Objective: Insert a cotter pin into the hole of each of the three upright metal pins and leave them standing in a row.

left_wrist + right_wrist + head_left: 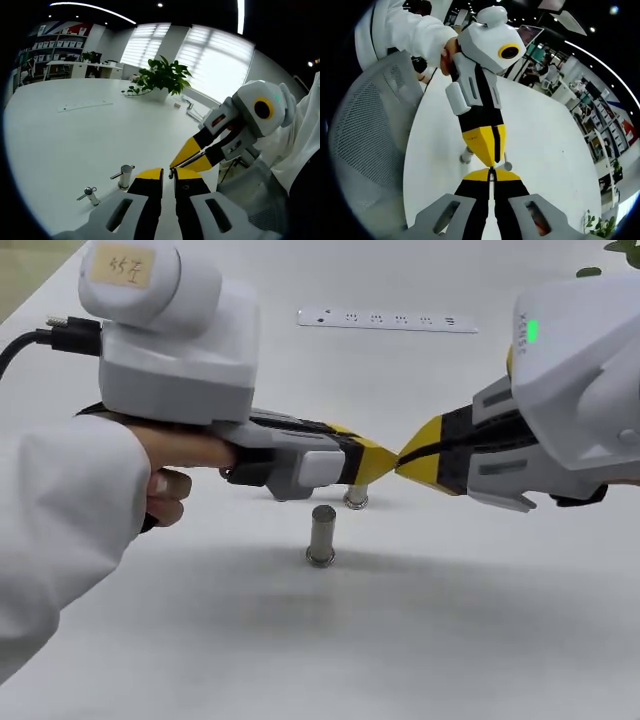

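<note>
Two of three looked done. In the left gripper view one metal pin [125, 176] and a second metal pin [90, 194] stood upright and near each other on the workbench [60, 145], each with a crosspiece through its top. My right gripper [491, 172] was clenched on what I took for a cotter pin [186, 162], tip to tip with my left gripper [168, 173]. The left jaws sat almost closed; whether they nipped anything was too small to judge. Where the third pin stood I could not tell.
</note>
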`<state>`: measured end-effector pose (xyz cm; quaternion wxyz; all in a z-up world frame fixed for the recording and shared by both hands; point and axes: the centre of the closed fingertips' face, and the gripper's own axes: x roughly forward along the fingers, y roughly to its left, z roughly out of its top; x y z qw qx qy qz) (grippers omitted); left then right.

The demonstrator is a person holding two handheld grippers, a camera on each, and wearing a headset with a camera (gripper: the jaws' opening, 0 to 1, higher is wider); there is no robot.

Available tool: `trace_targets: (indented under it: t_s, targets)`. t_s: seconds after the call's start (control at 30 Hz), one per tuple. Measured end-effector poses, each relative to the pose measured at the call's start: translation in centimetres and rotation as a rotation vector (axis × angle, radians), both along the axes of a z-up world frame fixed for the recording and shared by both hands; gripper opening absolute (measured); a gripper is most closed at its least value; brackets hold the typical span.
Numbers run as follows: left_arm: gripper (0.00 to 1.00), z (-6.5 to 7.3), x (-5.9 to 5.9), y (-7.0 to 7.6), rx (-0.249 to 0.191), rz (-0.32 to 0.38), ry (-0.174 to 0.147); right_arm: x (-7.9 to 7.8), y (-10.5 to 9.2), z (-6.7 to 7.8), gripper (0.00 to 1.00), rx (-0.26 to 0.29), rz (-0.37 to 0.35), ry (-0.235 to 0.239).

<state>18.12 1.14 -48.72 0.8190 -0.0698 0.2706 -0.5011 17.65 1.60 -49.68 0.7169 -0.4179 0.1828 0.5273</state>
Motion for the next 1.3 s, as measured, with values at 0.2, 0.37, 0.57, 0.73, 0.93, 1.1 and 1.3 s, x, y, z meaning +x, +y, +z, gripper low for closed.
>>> trace_targets:
  t_s: [0.2, 0.37, 0.57, 0.73, 0.93, 1.1, 1.3]
  targets:
    - [0.03, 0.01, 0.12, 0.11, -0.004, -0.004, 0.004, 0.02, 0.05, 0.11, 0.00, -0.005, 0.003, -0.005]
    - [0.02, 0.09, 0.14, 0.19, -0.007, -0.004, 0.003, 0.04, 0.09, 0.16, 0.00, -0.005, 0.005, -0.009]
    - [0.00, 0.17, 0.06, 0.21, -0.015, -0.009, 0.010, 0.06, 0.12, 0.23, 0.00, -0.012, 0.012, -0.024]
    - [0.00, 0.23, -0.19, 0.09, -0.022, -0.006, 0.021, 0.07, 0.18, 0.34, 0.00, -0.011, 0.015, -0.035]
    - [0.00, 0.12, -0.53, 0.22, -0.025, -0.012, 0.049, -0.14, 0.26, 0.24, 0.00, -0.009, 0.018, -0.030]
    - [0.00, 0.06, -0.73, 0.39, -0.033, -0.004, 0.090, -0.35, 0.40, 0.19, 0.00, -0.003, 0.020, -0.025]
    - [0.00, 0.16, -0.83, 0.43, -0.023, -0.001, 0.081, -0.26, 0.43, 0.19, 0.00, 0.003, 0.019, -0.020]
